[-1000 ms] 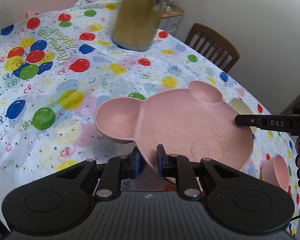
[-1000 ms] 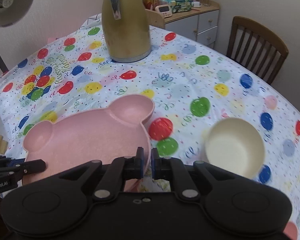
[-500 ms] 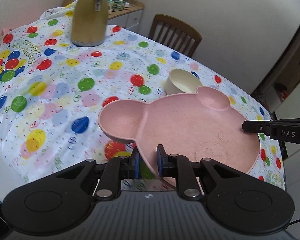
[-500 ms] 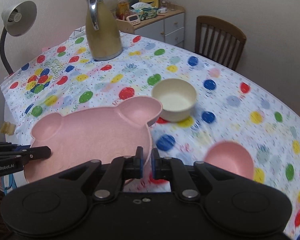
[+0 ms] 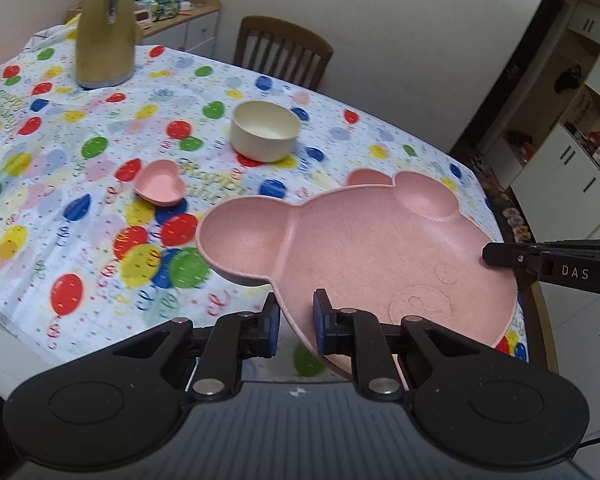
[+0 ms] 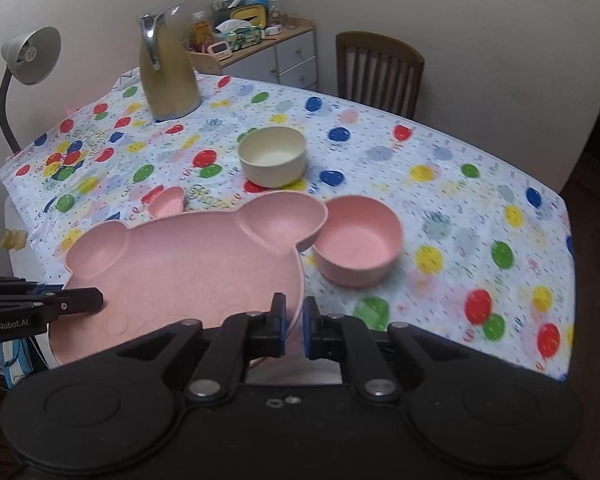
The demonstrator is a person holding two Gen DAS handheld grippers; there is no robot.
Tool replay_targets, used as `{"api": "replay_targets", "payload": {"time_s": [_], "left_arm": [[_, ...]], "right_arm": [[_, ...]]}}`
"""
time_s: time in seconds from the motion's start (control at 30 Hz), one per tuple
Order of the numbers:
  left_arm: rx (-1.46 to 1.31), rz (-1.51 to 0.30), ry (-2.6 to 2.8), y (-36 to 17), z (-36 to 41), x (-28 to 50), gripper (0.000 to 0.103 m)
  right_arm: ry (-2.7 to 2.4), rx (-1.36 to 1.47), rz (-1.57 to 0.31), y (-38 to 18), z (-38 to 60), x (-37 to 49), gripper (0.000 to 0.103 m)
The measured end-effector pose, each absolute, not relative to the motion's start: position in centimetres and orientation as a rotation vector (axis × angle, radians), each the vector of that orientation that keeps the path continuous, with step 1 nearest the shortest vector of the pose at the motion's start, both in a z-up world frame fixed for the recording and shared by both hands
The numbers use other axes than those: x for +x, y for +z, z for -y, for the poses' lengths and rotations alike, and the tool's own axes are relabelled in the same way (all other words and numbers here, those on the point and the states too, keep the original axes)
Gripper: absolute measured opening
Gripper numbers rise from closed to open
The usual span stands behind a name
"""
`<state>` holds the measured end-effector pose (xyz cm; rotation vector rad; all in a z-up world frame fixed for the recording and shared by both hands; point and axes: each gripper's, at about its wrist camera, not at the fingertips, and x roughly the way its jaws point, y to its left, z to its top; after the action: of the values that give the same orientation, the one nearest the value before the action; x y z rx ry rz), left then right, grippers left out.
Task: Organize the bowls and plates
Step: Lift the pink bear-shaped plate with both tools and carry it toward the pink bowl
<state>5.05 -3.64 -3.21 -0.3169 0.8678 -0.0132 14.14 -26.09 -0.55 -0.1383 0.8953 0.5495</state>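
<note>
Jaws of left gripper (image 5: 296,322) and right gripper (image 6: 294,328) pinch the bear plate (image 5: 372,248)'s rim; uneven pull could drop it on the pink bowl (image 6: 358,240).

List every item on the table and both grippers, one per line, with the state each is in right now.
bear-shaped plate: empty, held above the table by both grippers.
left gripper: shut on the plate's rim.
right gripper: shut on the plate's rim.
cream bowl: upright, empty, on the tablecloth.
pink round bowl: upright, empty, beside the plate's ear.
heart-shaped dish: upright, empty.
gold jug: upright; whether its lid is closed cannot be told.
</note>
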Motion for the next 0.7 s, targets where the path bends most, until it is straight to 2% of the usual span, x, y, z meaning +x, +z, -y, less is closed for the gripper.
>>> {"api": "replay_targets", "payload": {"time_s": [0.4, 0.7], "left_arm": [[-0.239, -0.921, -0.127, -6.2, 11.9, 5.9, 0.016], [-0.195, -0.959, -0.136, -9.2, 14.0, 6.6, 0.016]], "right_arm": [[0.385, -0.036, -0.929, -3.9, 35.8, 10.4, 0.008], [0.33, 0.005, -0.944, -7.4, 38.6, 9.0, 0.008]]}}
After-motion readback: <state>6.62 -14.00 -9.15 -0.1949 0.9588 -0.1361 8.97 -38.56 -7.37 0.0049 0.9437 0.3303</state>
